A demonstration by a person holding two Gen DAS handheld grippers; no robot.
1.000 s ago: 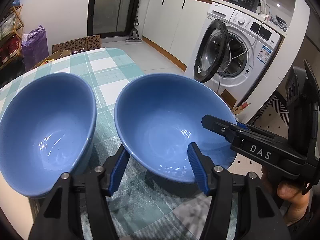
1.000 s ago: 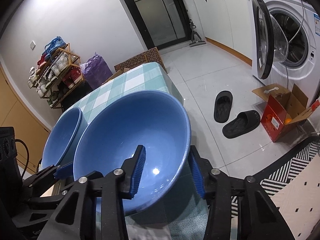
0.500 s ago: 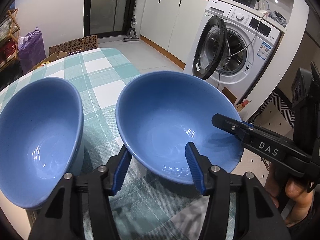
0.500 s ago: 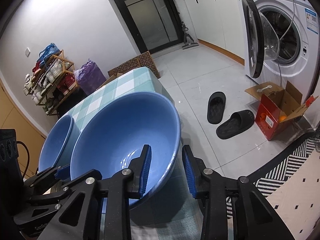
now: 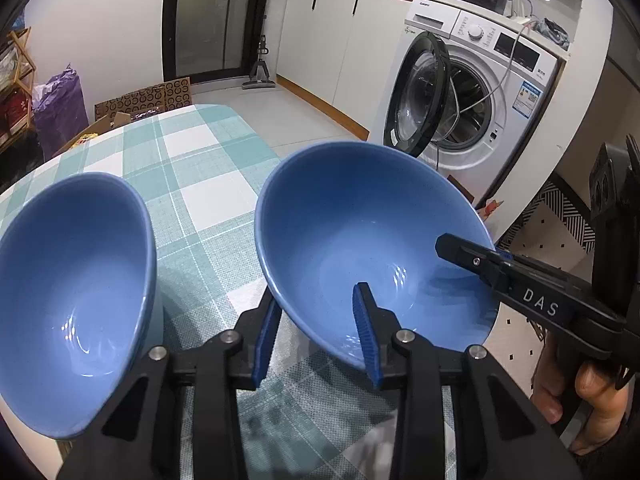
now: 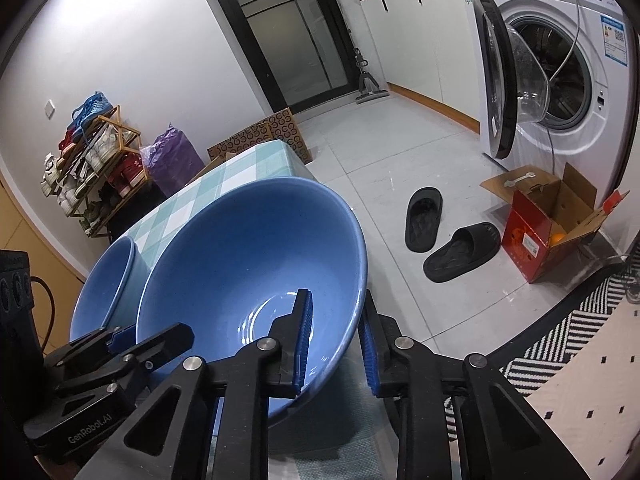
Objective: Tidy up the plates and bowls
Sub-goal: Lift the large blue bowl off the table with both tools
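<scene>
Two blue bowls stand side by side on a green-checked tablecloth [image 5: 192, 168]. My left gripper [image 5: 316, 294] straddles the near rim of the right bowl [image 5: 360, 220], one finger outside and one inside. Its jaws are closing, and a gap still shows at the pads. My right gripper [image 6: 335, 294] is shut on that same bowl [image 6: 248, 260] at its right rim. It reaches in from the right in the left wrist view [image 5: 472, 252]. The left bowl [image 5: 72, 272] sits untouched beside it and is partly hidden in the right wrist view [image 6: 106, 288].
The table's right edge drops to a tiled floor, where two black slippers [image 6: 424, 220] and a red cardboard box [image 6: 536, 236] lie. A washing machine [image 5: 460, 92] with its door open stands beyond. A shoe rack [image 6: 92, 160] and a purple bag [image 6: 172, 152] are behind the table.
Both grippers' jaws have narrowed around the right bowl's rim, and the right one is now clamped on it. Neither bowl has shifted on the cloth.
</scene>
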